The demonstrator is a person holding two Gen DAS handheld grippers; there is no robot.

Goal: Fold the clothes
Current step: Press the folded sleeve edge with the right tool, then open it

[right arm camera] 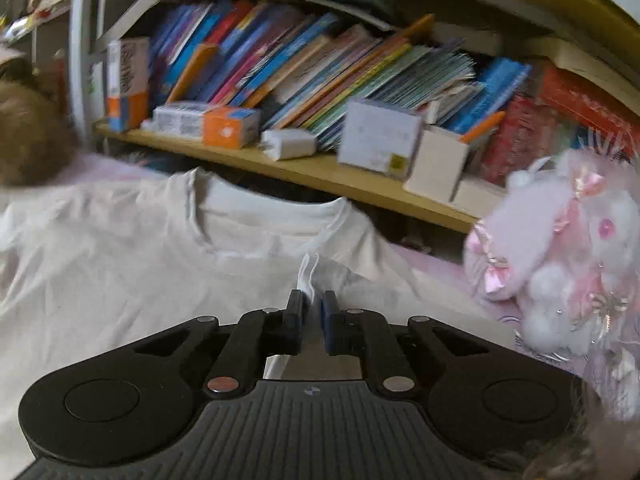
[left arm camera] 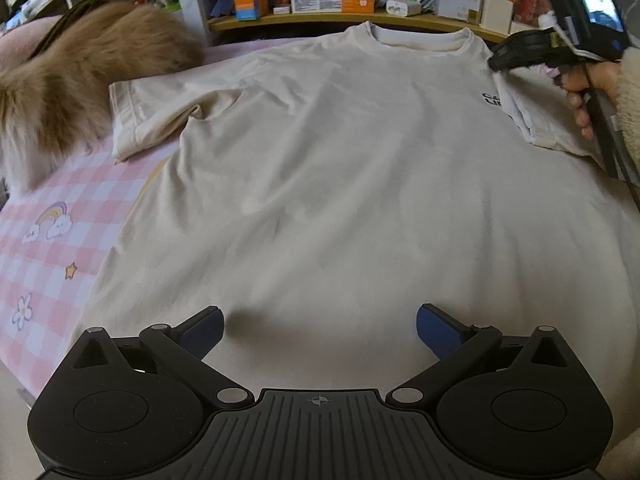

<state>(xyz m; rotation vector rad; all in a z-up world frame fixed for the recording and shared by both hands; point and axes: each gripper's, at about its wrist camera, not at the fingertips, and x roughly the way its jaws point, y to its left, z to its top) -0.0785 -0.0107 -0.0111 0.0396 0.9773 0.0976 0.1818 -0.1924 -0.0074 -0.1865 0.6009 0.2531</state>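
A cream T-shirt [left arm camera: 340, 152] lies spread front up on a pink checked sheet [left arm camera: 44, 248], neck [left arm camera: 420, 38] toward the bookshelf. Its left sleeve [left arm camera: 148, 112] lies flat. My left gripper [left arm camera: 320, 330] is open and empty above the shirt's lower part. My right gripper [right arm camera: 312, 310] is shut on the shirt's right sleeve [right arm camera: 310, 272] and holds its edge folded in over the chest. In the left wrist view the right gripper [left arm camera: 498, 60] sits at the shirt's right shoulder, beside a small black print [left arm camera: 490, 98].
A brown furry thing [left arm camera: 76, 80] lies at the far left by the left sleeve. A pink and white plush toy [right arm camera: 560, 248] sits right of the shirt. A wooden shelf [right arm camera: 320, 172] full of books and boxes runs behind the neck.
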